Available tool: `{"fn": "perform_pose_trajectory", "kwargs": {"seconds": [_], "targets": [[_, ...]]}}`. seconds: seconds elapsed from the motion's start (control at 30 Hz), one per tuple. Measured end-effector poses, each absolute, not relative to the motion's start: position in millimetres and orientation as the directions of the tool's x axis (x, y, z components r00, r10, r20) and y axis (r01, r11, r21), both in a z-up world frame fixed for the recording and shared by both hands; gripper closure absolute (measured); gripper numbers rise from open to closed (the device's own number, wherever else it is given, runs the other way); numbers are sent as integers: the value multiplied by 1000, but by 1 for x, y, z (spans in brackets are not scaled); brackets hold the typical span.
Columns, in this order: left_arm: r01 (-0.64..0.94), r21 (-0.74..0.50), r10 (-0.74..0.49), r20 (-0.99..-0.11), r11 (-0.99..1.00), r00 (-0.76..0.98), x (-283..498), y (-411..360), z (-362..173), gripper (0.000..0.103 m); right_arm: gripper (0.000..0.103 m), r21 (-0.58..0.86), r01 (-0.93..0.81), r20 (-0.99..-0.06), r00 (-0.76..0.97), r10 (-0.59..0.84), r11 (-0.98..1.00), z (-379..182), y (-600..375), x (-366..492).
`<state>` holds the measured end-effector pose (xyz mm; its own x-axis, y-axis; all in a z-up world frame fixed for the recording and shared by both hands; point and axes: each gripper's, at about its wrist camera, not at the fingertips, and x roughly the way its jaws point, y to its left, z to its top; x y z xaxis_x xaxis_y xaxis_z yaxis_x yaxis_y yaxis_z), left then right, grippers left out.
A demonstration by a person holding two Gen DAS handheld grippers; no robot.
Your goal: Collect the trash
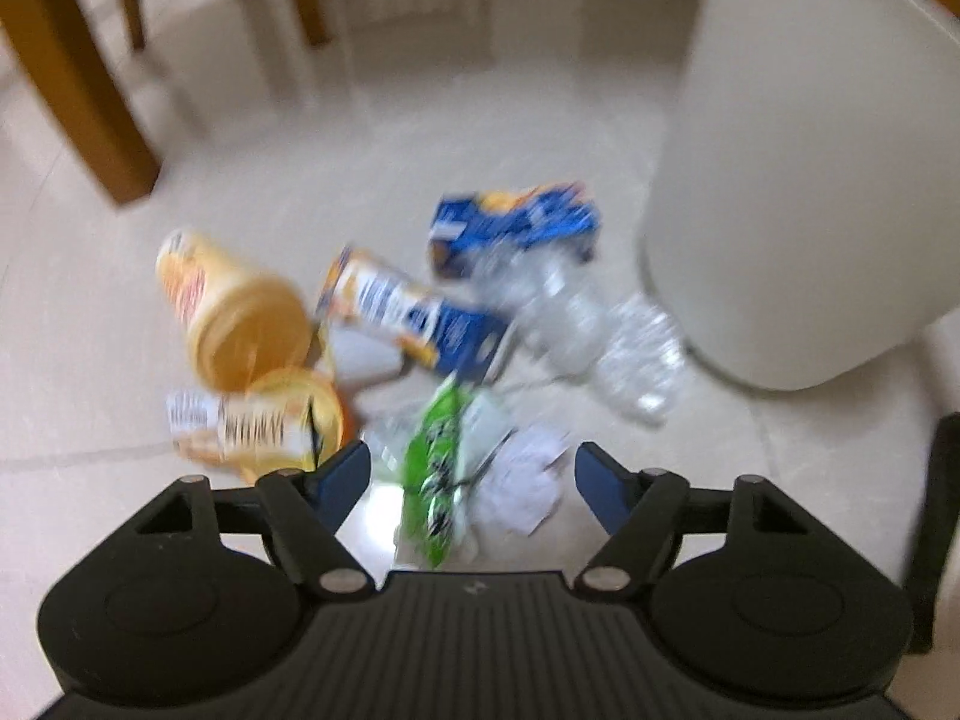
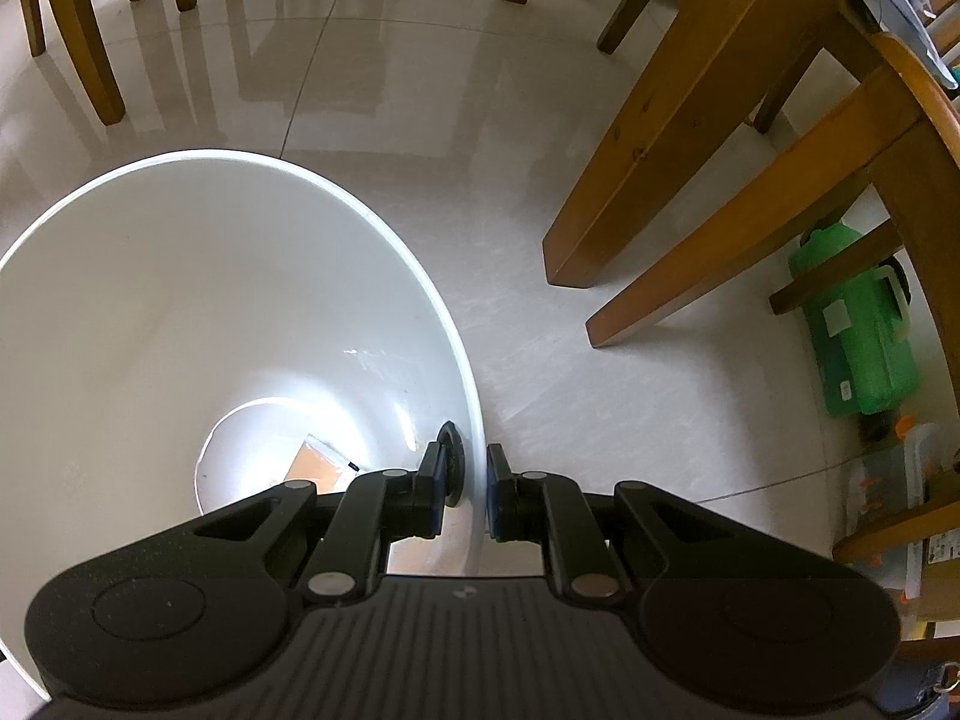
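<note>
While the right gripper (image 2: 468, 495) clamps the bin (image 2: 180, 312) rim steady, the left gripper (image 1: 471, 474) hangs spread-fingered over the green wrapper (image 1: 435, 468).

Wooden chair legs (image 2: 690, 138) on pale tiled floor (image 2: 420, 120), green plastic jug (image 2: 858, 324) under chair

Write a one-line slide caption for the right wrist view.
Right gripper clamps the white bin by its rim above the tiled floor, one orange scrap inside.
</note>
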<state>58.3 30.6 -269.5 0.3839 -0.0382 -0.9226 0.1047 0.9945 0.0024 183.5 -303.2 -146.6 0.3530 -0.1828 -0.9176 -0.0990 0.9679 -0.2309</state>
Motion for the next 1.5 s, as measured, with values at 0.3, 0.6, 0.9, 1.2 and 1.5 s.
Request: {"fn": "perform_pose_trajectory", "kwargs": {"seconds": [0.3, 0.6, 0.9, 1.2, 1.5], "targets": [[15, -9, -13, -942, 1000, 335, 60, 45, -323, 43, 87, -242, -106, -915, 356, -190, 965, -147, -302, 183], [3, 18, 16, -945, 1000, 327, 76, 44, -348, 43, 87, -236, -106, -916, 357, -185, 966, -146, -301, 182], [-34, -12, -1, -949, 999, 315, 81, 44, -357, 63, 87, -238, -107, -915, 359, -185, 965, -146, -301, 182], [-4, -14, -12, -944, 1000, 329, 73, 45, -346, 70, 87, -239, -106, -915, 358, -187, 965, -144, -301, 183], [52, -2, -20, -936, 999, 352, 64, 44, -319, 71, 87, -239, -105, -914, 360, -187, 965, -144, -302, 183]]}}
